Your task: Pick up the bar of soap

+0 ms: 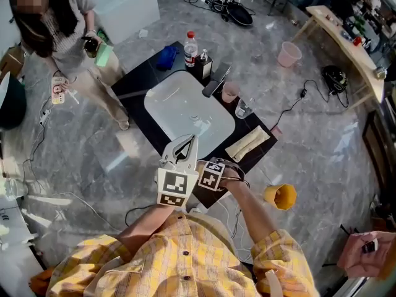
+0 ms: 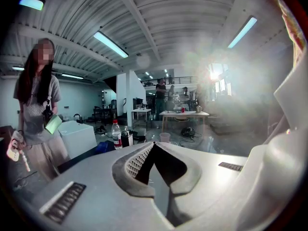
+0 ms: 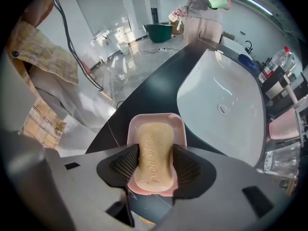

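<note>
The right gripper (image 3: 154, 166) pinches the bar of soap (image 3: 155, 148) across its waist, in the pink soap dish (image 3: 155, 119) at the counter's (image 3: 144, 93) near edge, for a straight lift; the left gripper (image 2: 154, 145) idles, pressed together, empty.

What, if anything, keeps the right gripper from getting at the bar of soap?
Probably nothing: yes, it can. The right gripper points down over the bar of soap, which lies in its pink dish, between the jaws; nothing covers it. Whether they press is unclear.
</note>
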The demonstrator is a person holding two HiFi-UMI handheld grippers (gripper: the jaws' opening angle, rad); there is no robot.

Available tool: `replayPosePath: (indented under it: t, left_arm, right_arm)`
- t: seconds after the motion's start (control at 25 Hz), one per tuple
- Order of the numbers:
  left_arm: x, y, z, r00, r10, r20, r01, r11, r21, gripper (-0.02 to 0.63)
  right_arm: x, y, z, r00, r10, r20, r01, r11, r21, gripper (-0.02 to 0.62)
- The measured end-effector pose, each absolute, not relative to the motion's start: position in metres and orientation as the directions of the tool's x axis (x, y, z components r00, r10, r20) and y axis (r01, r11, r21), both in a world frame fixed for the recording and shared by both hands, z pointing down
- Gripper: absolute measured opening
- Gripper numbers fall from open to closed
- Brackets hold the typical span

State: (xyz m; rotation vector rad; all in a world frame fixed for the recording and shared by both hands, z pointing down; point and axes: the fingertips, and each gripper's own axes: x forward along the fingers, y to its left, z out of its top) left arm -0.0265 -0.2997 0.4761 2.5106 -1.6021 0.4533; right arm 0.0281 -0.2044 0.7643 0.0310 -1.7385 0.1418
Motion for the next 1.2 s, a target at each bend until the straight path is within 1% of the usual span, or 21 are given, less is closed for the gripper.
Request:
replayPosePath:
  t: [0.2, 0.32, 0.8, 1.04, 1.2]
  left_arm:
    - [-0.028, -0.300, 0.477, 0.390, -0.864, 0.319, -0.903, -0.427, -0.053, 0.011]
    - [-0.028, -0.300, 0.477, 0.391, -0.863, 0.321, -0.901, -0.429, -0.056, 0.010]
    - [-0.027, -0.298, 0.476, 0.395, -0.860, 0.322, -0.899, -0.434, -0.057, 0.011]
    - [-0.026, -0.298, 0.475, 0.394, -0.860, 0.323, -0.900, -0.433, -0.055, 0.011]
    - [-0.025, -0.295, 0.474, 0.400, -0.858, 0.321, -0.897, -0.438, -0.053, 0.011]
  right_arm:
    - [0.028, -0.204, 0.766, -0.147, 0.064, 0.987, -0.082, 0.994, -0.076, 0.238]
    - [0.029, -0.204, 0.765, -0.153, 0.060, 0.986, -0.075, 0.995, -0.072, 0.219]
    - [0.034, -0.208, 0.761, -0.162, 0.039, 0.986, -0.087, 0.995, -0.054, 0.213]
    - [0.032, -0.212, 0.737, -0.267, -0.001, 0.964, -0.175, 0.983, -0.047, 0.213]
    - [0.028, -0.219, 0.703, -0.388, -0.090, 0.917, -0.308, 0.951, -0.037, 0.213]
